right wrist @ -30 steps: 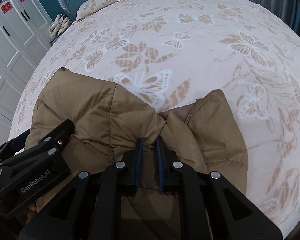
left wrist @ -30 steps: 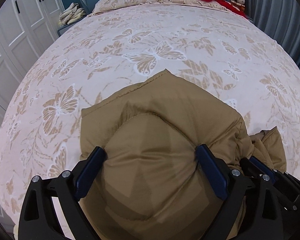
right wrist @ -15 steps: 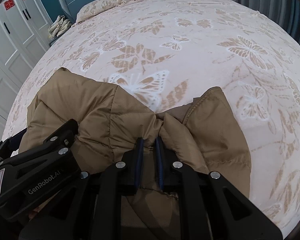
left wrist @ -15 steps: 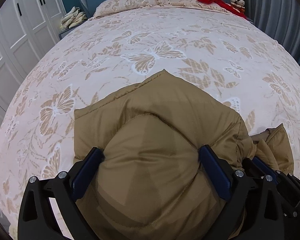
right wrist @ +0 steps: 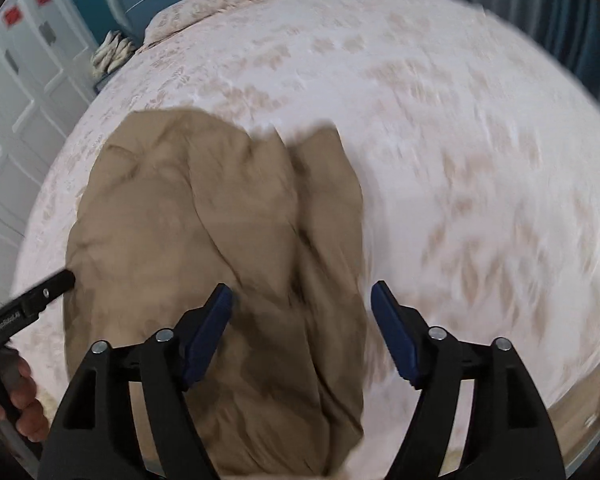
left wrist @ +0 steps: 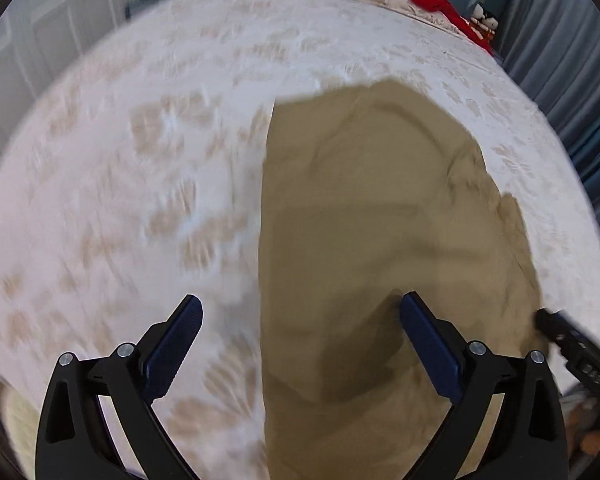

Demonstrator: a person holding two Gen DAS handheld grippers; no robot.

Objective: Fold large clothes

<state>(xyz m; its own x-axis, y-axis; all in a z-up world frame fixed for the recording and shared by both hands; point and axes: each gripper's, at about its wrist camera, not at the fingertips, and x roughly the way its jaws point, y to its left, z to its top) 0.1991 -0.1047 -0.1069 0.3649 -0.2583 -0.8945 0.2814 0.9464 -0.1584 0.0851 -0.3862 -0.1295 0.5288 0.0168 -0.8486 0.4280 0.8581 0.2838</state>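
Observation:
A tan padded jacket [left wrist: 372, 240] lies bunched on the bed near its front edge; it also shows in the right wrist view [right wrist: 220, 232]. My left gripper [left wrist: 300, 344] is open and empty, above the jacket's left edge, its right finger over the fabric. My right gripper [right wrist: 302, 328] is open and empty, above the jacket's right part. Both views are blurred by motion. The left gripper's body [right wrist: 28, 304] shows at the left of the right wrist view, by the jacket's left side.
The bed [left wrist: 120, 180] has a pale pink cover with a butterfly print. Pillows [right wrist: 204, 8] and a red garment [left wrist: 440, 0] lie by the blue headboard. White wardrobe doors [right wrist: 16, 92] stand at the left, grey curtains [left wrist: 572, 52] at the right.
Both grippers have let go of the jacket and opened. The right was shut on a fold; the left held a bulge of fabric. Both have pulled back and apart.

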